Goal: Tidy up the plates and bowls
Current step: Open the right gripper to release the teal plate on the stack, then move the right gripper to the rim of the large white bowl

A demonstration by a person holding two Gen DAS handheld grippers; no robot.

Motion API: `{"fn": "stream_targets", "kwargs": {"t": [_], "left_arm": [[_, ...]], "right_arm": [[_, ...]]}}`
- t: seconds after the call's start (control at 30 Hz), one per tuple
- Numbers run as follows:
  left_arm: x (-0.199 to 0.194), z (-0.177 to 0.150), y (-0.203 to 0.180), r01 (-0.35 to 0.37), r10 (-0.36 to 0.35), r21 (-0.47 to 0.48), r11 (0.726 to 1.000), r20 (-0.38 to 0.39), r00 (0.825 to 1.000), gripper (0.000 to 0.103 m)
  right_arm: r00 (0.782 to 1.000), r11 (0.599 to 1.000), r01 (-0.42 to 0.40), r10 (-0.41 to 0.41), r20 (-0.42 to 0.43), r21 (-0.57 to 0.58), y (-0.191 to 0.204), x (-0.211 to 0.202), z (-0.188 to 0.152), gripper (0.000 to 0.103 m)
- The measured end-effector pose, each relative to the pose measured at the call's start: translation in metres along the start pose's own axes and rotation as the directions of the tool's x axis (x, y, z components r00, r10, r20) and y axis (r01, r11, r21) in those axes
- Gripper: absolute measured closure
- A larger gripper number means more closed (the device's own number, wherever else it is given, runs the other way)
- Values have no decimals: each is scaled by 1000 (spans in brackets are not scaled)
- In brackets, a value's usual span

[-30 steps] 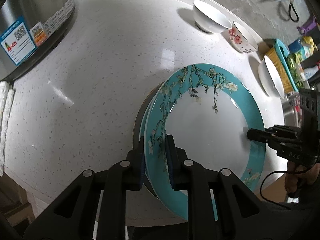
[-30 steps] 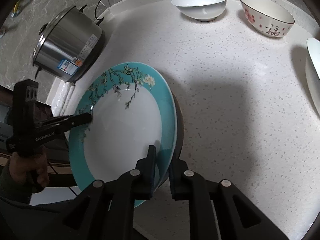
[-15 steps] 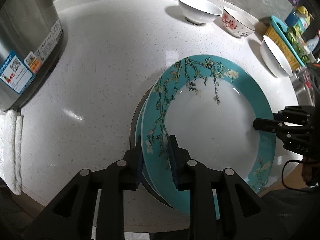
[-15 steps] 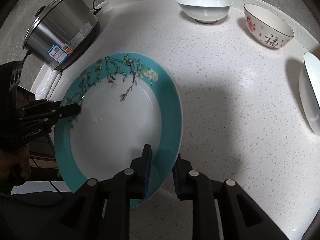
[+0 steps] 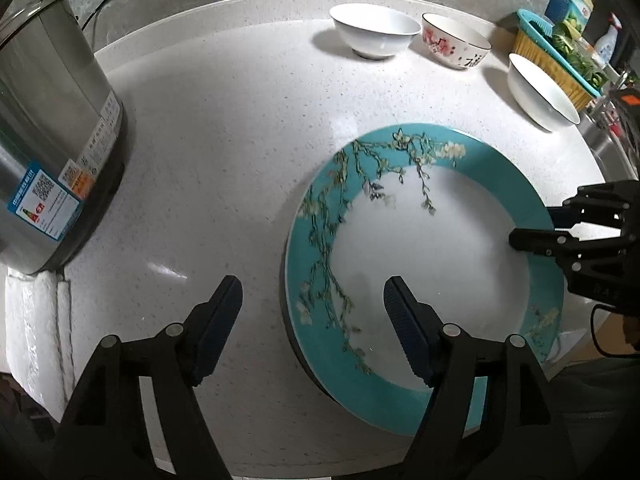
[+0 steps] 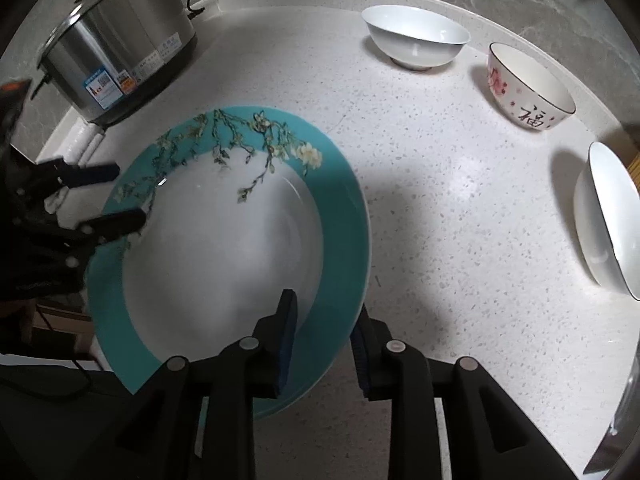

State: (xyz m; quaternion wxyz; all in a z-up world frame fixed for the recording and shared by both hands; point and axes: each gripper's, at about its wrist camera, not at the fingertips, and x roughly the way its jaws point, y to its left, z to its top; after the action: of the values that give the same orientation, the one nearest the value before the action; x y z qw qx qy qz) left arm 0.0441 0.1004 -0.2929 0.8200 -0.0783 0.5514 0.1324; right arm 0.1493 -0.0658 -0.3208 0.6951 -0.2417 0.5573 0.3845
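Note:
A teal-rimmed plate with a blossom branch pattern (image 5: 424,256) lies flat on the white speckled counter (image 5: 224,152), on top of a darker plate whose edge shows at its left. It also shows in the right wrist view (image 6: 224,240). My left gripper (image 5: 312,316) is open, its jaws straddling the plate's left rim without touching. My right gripper (image 6: 324,332) is open, its jaws a small way apart on either side of the plate's right rim. A white bowl (image 5: 374,34), a floral bowl (image 5: 456,42) and another white bowl (image 5: 540,94) stand at the back right.
A steel rice cooker (image 5: 44,140) stands at the left, with a folded white towel (image 5: 36,320) in front of it. A teal and yellow basket (image 5: 556,56) with bottles sits at the far right. The counter's front edge runs just below the plate.
The plate has come down flat onto the stack. My left gripper has opened wide and let go of the rim. My right gripper's jaws have also parted from the rim.

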Motion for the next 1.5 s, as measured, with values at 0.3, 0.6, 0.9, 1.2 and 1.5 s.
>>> {"fn": "stream_targets", "kwargs": {"t": [0.3,0.6,0.9,1.2,1.5], "left_arm": [[-16,26,23,90,-92,51,995,51,994,17],[-9,93,50,398,-398,-69,915,7,917,0],[-20,195,-45,496,-492,91,864,-65,868,0],[37,280,-202,350,-312,274,896,-173,934,0],[114,289,-262,304,-252,223,926,-232,940,2]], "right_arm": [[993,993,113,-113,24,23,14,1,2,43],[986,880,-1,-80,149,475,-53,-48,-15,27],[950,586,-54,-221,223,809,-195,-122,-86,27],[950,580,-44,-227,213,813,-299,-118,-92,27],[973,617,-67,-132,188,784,-343,-83,-74,28]]}}
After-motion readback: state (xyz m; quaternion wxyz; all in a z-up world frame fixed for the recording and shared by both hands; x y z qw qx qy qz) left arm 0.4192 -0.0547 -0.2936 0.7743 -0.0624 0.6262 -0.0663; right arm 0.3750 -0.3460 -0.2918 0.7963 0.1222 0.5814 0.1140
